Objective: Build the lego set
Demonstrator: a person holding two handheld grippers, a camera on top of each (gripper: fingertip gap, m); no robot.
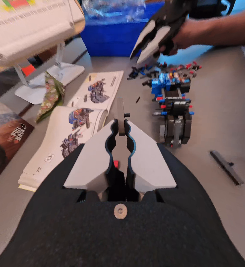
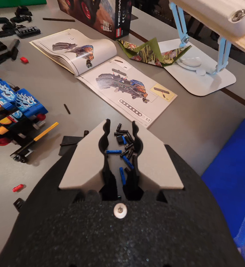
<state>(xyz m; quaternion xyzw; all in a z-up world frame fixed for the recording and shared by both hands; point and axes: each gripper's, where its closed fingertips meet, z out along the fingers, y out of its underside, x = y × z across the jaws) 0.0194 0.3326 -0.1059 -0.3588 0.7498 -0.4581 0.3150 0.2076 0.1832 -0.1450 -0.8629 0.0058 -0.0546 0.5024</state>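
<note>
The lego truck (image 1: 173, 106) stands on the grey table (image 1: 220, 115), cut off at the right wrist view's edge. Only that view shows the right gripper (image 2: 120, 122) spread wide above small pins (image 2: 126, 144). The left gripper (image 1: 121, 122) pinches a blurred grey beam (image 1: 120, 115).

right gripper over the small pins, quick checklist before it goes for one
1. Right gripper open: ok.
2. Pile of black and blue pins lies between its fingers: ok.
3. A single pin isolated for a clean pick: not ok, they lie bunched together.
4. Left gripper shut on the grey beam: ok.
5. Beam already carries one black pin: ok.
6. Booklet open at the beam step: ok.
</note>
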